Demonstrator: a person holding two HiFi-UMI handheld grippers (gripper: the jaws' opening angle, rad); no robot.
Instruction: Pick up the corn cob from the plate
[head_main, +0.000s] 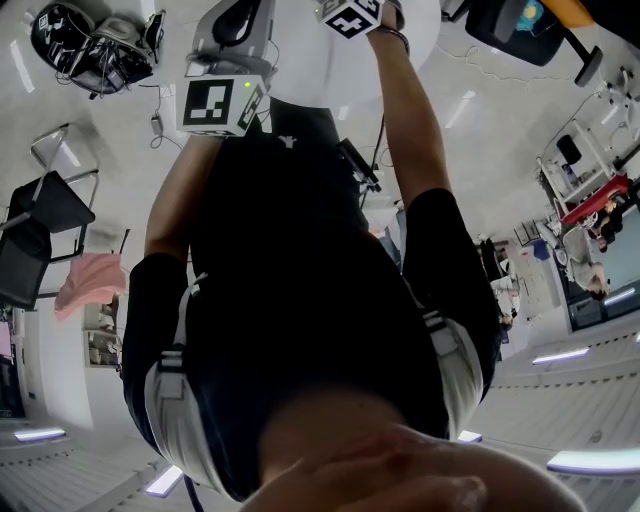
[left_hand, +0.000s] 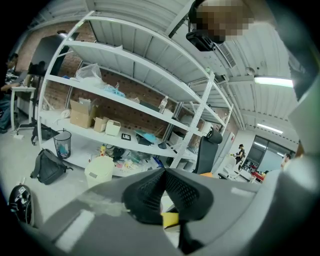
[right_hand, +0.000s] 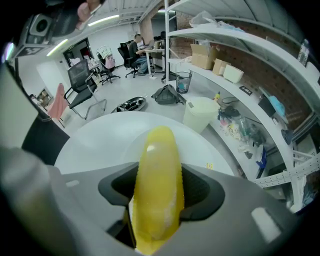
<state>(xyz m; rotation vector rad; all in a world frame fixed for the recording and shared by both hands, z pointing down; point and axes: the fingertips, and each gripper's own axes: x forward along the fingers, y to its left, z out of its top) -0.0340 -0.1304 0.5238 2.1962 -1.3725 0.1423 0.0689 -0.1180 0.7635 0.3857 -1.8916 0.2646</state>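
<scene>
The corn cob (right_hand: 156, 190), smooth and yellow, stands between the black pads of my right gripper (right_hand: 159, 175), which is shut on it. Its tip points away over a white plate (right_hand: 202, 146) on the round white table (right_hand: 85, 147) below. My left gripper (left_hand: 164, 174) is held out level toward the shelving, its black pads meeting at the tips with nothing between them. In the head view only the marker cubes show, the left one (head_main: 222, 105) and the right one (head_main: 352, 17), above the person's outstretched arms.
White shelving (left_hand: 125, 100) with boxes and clutter stands past the table. On the floor are a cream bin (right_hand: 201, 112), a black backpack (left_hand: 48, 166) and a mesh wastebasket (left_hand: 62, 143). Office chairs (right_hand: 82, 82) and seated people are farther off.
</scene>
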